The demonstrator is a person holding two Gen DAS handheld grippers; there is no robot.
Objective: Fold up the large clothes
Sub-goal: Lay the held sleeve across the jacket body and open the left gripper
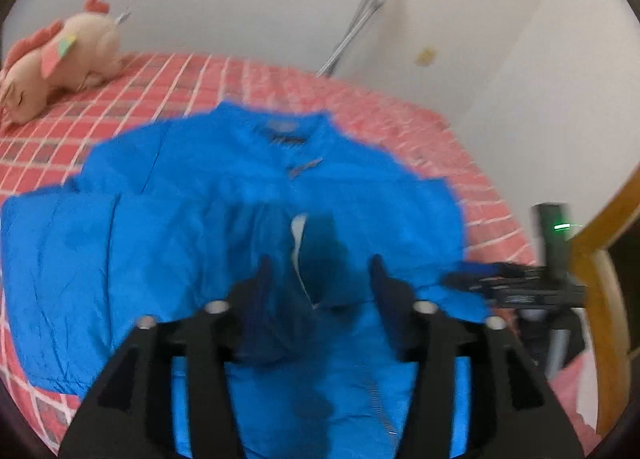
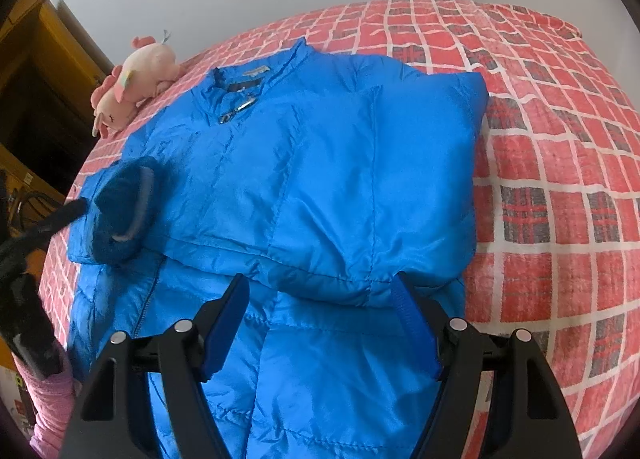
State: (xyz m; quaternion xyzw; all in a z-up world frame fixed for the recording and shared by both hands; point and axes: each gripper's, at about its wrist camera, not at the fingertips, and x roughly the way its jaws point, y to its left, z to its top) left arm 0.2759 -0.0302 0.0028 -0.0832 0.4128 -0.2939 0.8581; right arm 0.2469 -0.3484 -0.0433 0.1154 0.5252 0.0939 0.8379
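While the red checked bed (image 2: pixel 560 179) fills the ground under both my tongs, the blue jacket (image 2: pixel 320 179) lies spread on it straight ahead of them, collar at the far end. Its folded sleeve sits just past my right tongs (image 2: pixel 320 299), whose fingers stand wide apart above the fabric. My left tongs (image 1: pixel 320 271) are likewise spread, a dark cuff (image 1: pixel 316 251) between them. Far off to their left lies a plush toy (image 1: pixel 60 55).

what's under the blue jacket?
The blue jacket lies on the red checked bedspread, which shows around it. Its folded-in sleeve covers the chest panel. Anything else beneath the jacket is hidden.
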